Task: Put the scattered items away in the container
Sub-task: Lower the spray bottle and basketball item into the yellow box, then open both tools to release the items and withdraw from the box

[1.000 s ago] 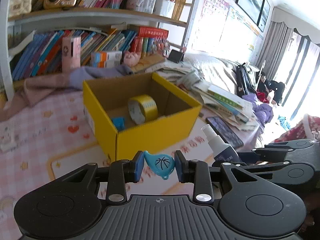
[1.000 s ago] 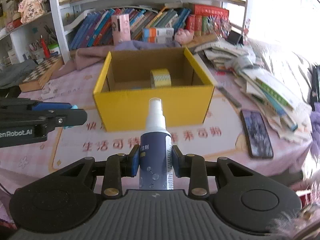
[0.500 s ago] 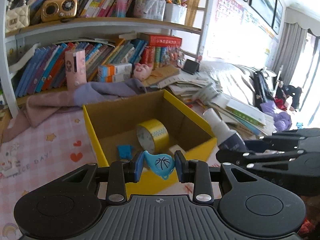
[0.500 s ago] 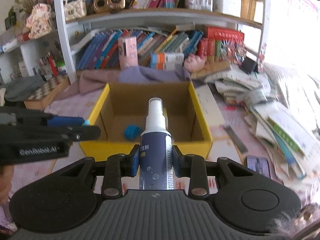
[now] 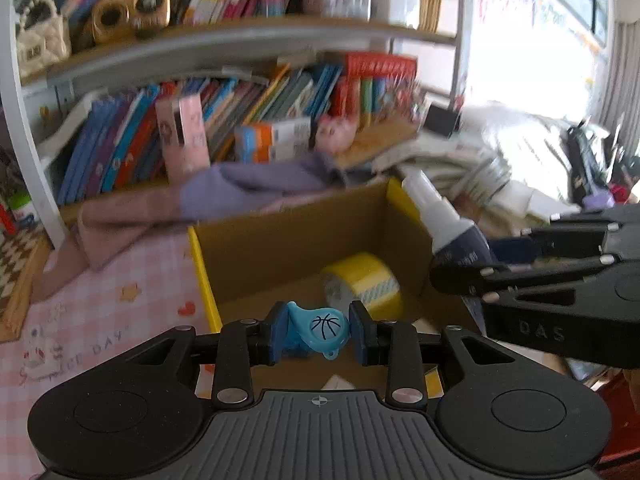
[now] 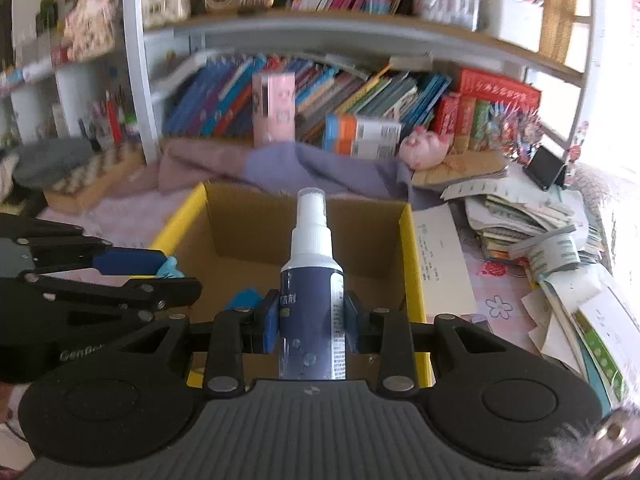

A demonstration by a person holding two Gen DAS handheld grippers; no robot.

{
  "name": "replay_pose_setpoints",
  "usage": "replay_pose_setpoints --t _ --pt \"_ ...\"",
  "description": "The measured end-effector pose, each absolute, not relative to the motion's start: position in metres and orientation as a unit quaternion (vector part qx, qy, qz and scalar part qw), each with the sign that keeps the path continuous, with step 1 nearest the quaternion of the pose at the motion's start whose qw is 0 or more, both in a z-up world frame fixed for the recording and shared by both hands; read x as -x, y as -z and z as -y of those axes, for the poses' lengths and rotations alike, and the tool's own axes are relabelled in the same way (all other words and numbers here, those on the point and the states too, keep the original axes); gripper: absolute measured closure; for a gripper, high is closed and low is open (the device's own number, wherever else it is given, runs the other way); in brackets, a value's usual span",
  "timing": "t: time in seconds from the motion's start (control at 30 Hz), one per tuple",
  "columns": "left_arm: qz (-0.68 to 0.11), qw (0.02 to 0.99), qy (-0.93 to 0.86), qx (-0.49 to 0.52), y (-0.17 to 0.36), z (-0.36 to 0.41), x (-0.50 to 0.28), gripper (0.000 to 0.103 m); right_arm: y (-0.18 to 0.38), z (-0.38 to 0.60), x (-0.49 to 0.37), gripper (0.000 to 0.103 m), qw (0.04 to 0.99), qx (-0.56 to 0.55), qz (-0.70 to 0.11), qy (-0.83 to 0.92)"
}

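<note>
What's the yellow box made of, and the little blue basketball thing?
The yellow box looks like cardboard: plain brown matte walls inside, yellow outside, folded flaps. The little blue basketball thing looks like smooth moulded plastic with a slight shine, though it might be rubbery.

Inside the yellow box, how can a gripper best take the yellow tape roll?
The tape roll stands on edge, leaning in the box's right corner. Come from above and pinch its two flat faces across the width; the curved rim would probably slip.

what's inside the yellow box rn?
Inside the yellow box: a tape roll and a small blue item. The grippers hide much of the floor.
</note>
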State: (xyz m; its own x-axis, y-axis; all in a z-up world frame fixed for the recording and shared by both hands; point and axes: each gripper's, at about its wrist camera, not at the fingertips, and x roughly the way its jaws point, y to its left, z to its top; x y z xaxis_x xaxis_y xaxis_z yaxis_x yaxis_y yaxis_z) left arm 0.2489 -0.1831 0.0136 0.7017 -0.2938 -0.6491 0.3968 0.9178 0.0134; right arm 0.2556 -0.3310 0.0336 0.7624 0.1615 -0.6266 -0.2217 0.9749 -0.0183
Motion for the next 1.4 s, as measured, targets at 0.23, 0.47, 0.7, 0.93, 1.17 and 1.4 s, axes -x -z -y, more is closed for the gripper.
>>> replay_pose_setpoints --t 0.23,0.47,0.7,0.93,1.17,1.4 --pt "-0.371 0.906 0.175 -0.105 0.013 0.197 -0.256 0.071 -0.004 0.331 -0.285 0.072 0.921 0.046 -0.371 -0.111" --pt "-0.400 0.895 0.172 -0.098 0.023 0.198 -0.267 0.070 0.020 0.327 -0.303 0.072 0.898 0.044 -0.420 -0.125" --pt "-0.390 0.900 0.166 -0.096 0.024 0.196 -0.266 0.059 0.026 0.327 -0.307 0.072 0.892 0.032 -0.434 -0.121" --pt "-0.329 0.929 0.152 -0.072 0.010 0.179 -0.248 0.028 0.004 0.328 -0.288 0.072 0.919 0.024 -0.382 -0.101" --pt "-0.285 0.944 0.150 -0.075 -0.008 0.168 -0.228 0.008 -0.013 0.331 -0.264 0.067 0.934 0.003 -0.351 -0.070" --pt "-0.255 0.949 0.162 -0.086 -0.019 0.149 -0.204 0.000 -0.019 0.320 -0.234 0.047 0.939 -0.018 -0.341 -0.042"
